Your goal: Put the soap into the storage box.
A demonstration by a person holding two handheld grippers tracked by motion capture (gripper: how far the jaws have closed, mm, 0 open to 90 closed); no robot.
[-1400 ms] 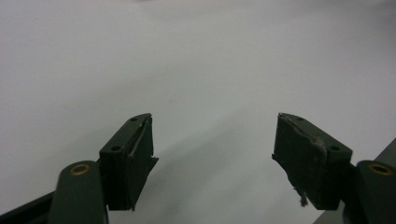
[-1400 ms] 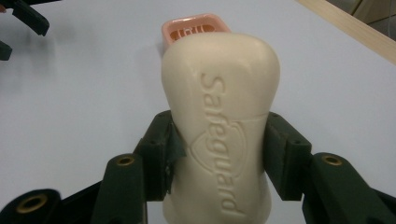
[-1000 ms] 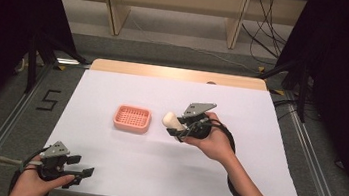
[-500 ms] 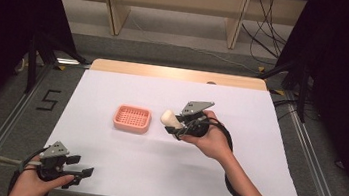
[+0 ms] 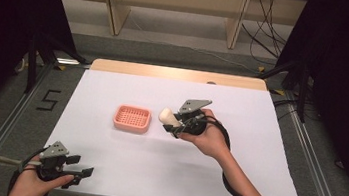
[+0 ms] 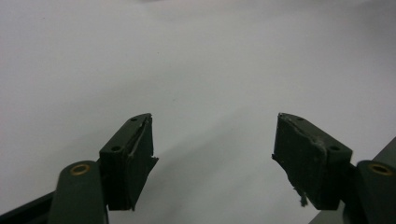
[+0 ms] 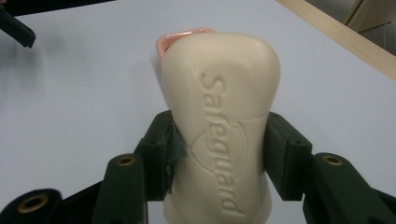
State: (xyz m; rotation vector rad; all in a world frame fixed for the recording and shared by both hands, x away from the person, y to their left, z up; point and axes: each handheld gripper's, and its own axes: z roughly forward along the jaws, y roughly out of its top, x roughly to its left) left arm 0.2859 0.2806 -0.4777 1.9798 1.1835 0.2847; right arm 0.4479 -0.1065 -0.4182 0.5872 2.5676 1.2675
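The white counter point(image 5: 118, 171) carries a pink tray point(image 5: 132, 118). Just right of the tray, above the counter, the right hand-held gripper point(image 5: 173, 122) is clamped on a cream soap point(image 5: 167, 115) — jaws pressing its sides. The left hand-held gripper point(image 5: 81, 166) sits at the near edge — jaws apart, nothing between.

The soap bar point(image 5: 166, 115) hangs just right of the soap dish point(image 5: 132, 118); the left gripper point(image 5: 78, 166) sits at the table's point(image 5: 258, 138) near-left corner.
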